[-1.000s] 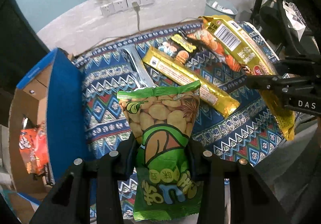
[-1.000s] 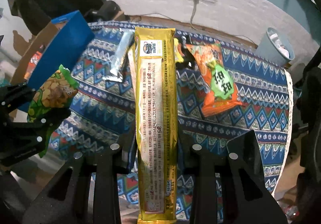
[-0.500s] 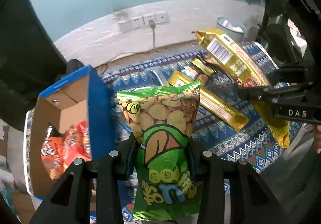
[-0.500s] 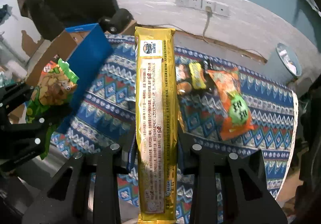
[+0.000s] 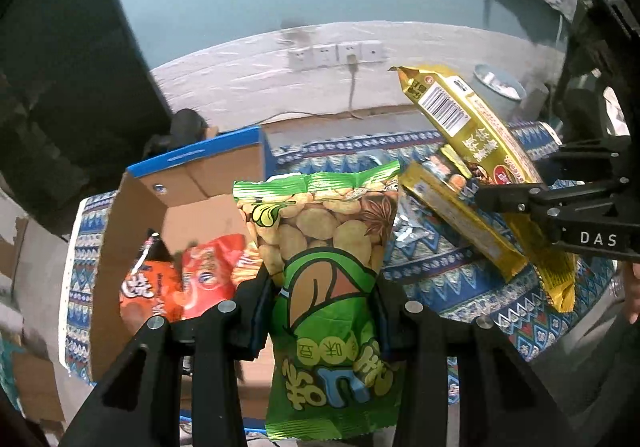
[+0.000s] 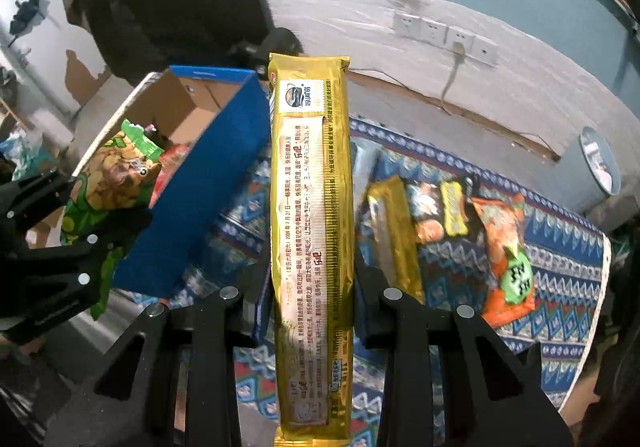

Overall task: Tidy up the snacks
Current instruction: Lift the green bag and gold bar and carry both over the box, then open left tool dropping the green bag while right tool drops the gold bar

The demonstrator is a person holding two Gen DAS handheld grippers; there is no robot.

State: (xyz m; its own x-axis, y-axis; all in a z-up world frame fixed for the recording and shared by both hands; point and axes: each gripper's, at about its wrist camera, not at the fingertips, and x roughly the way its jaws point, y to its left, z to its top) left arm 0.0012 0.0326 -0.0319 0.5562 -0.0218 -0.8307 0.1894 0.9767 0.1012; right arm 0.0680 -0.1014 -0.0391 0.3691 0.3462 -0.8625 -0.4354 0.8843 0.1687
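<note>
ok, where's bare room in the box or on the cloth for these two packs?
Cardboard box: bare bottom at the far end, beyond the orange-red bags. Patterned cloth: bare right of the orange packet. Crowded from the gold pack to that packet.

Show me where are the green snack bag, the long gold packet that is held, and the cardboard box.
green snack bag [image 5: 332, 279]: left wrist view, middle of its printed front.
long gold packet [image 6: 310, 207]: right wrist view, middle of its back seam.
cardboard box [image 5: 132, 215]: left wrist view, inner side wall.
</note>
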